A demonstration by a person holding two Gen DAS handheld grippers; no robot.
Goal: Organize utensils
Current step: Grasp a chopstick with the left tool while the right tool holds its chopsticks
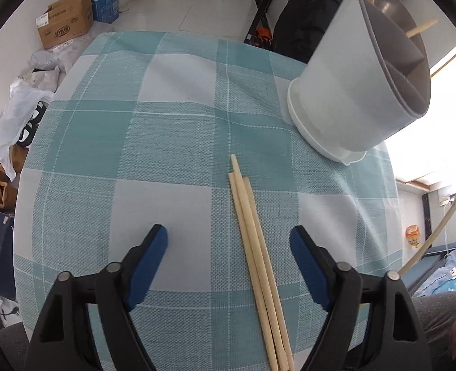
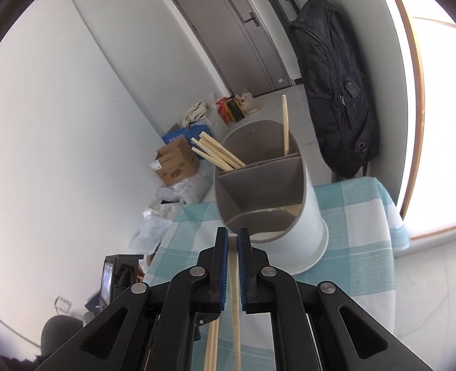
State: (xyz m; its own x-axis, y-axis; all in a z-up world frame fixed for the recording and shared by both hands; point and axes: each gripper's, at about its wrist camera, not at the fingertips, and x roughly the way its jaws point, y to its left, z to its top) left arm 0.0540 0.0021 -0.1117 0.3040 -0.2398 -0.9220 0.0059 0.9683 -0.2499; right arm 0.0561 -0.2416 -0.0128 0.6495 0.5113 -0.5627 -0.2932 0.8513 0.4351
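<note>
Teal checked tablecloth (image 1: 172, 142) covers the table; cardboard boxes (image 1: 65, 20) on the floor

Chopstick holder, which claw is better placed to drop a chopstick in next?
Right. The right claw is shut on a chopstick, near the holder. The left claw is open above three chopsticks.

Three wooden chopsticks (image 1: 259, 259) lie bundled near the upright divided holder (image 1: 354, 89).
</note>
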